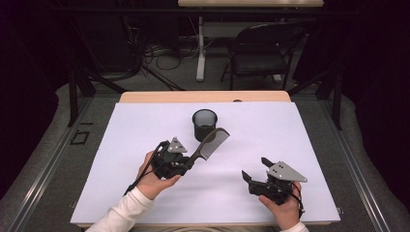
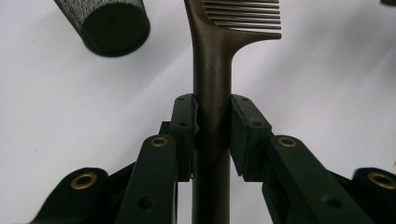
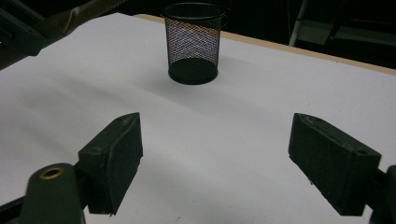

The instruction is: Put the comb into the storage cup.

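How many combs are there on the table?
1. The comb is held by its handle in the left gripper, lifted beside the black mesh cup. The cup looks empty from above, though its bottom is dark.

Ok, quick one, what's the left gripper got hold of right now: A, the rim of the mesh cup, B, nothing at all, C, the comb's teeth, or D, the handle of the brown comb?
D: in the left gripper view the left gripper has both jaws pressed against the handle of the comb, with the teeth beyond them and the mesh cup standing apart.
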Motion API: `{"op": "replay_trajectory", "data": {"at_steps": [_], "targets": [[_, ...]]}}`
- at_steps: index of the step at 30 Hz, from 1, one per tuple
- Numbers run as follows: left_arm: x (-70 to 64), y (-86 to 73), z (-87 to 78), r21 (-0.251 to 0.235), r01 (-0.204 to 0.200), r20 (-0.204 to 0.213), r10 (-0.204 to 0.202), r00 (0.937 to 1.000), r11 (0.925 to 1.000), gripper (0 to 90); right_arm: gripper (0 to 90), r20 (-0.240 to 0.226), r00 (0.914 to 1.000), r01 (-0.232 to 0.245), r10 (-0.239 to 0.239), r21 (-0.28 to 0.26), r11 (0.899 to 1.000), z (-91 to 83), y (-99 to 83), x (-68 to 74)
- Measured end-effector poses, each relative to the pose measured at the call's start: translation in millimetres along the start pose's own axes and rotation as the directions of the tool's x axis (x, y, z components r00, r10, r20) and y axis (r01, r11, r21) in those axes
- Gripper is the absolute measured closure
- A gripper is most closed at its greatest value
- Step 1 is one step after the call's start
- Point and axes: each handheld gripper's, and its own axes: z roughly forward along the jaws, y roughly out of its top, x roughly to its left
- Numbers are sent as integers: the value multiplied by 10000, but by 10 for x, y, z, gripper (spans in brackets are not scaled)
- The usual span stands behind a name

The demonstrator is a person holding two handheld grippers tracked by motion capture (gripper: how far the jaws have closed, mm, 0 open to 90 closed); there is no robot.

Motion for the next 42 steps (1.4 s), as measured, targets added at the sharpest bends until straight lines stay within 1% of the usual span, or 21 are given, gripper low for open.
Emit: {"op": "replay_trajectory", "data": {"at_steps": [1, 7, 12, 13, 14, 16, 19, 23, 26, 30, 32, 34, 35, 38, 41, 42], "targets": [[-5, 3, -8, -135, -19, -14, 19, 10000, 9999, 724, 175, 9, 10000, 23, -23, -84, 10000, 1, -2, 3], [-21, 6, -45, -803, 92, -90, -99, 9999, 9967, 725, 175, -26, 9999, 109, -109, -76, 9999, -1, -1, 16], [-21, -14, -70, -1417, 136, -253, -173, 9995, 9898, 725, 174, -62, 9999, 129, -129, -72, 9999, 6, 1, 29], [-21, -20, -74, -1521, 204, -194, -236, 9995, 9882, 725, 175, -53, 9999, 134, -134, -54, 9999, 5, 2, 33], [-20, -26, -78, -1625, 216, -218, -254, 9994, 9865, 725, 175, -75, 9998, 173, -173, -59, 9998, 5, 2, 34], [-18, -39, -85, -1785, 163, -309, -221, 9993, 9838, 725, 175, -83, 9998, 190, -190, -73, 9998, 7, 4, 40], [-15, -59, -100, -2067, 200, -389, -287, 9988, 9782, 724, 174, -103, 9997, 220, -221, -81, 9997, 14, 8, 51], [-9, -89, -120, -2487, 218, -538, -362, 9979, 9683, 725, 174, -207, 9995, 229, -230, -55, 9997, 15, 26, 75], [-15, -114, -130, -2735, 215, -639, -405, 9971, 9616, 725, 174, -270, 9995, 187, -188, -31, 9998, 17, 42, 107], [-22, -154, -130, -3018, 149, -860, -428, 9954, 9533, 725, 175, -370, 9990, 270, -270, 0, 9996, 19, 68, 132], [-20, -167, -129, -3101, 173, -881, -468, 9950, 9506, 725, 175, -455, 9988, 178, -179, -16, 9998, 26, 80, 144], [-11, -173, -131, -3109, 148, -920, -456, 9947, 9503, 725, 175, -531, 9984, 183, -175, 142, 9997, 28, 101, 150], [-9, -178, -132, -3177, 164, -929, -483, 9945, 9480, 725, 175, -590, 9982, 139, -128, 175, 9998, 34, 112, 154], [-1, -194, -132, -3297, 141, -996, -497, 9938, 9440, 725, 175, -1070, 9942, -57, 85, 262, 9996, 51, 155, 164], [4, -210, -131, -3391, 138, -1037, -519, 9932, 9407, 725, 174, -1268, 9918, -98, 145, 379, 9992, 83, 206, 177], [5, -217, -128, -3456, 150, -1017, -533, 9934, 9382, 725, 175, -1348, 9906, -169, 225, 427, 9989, 95, 228, 181]]}}
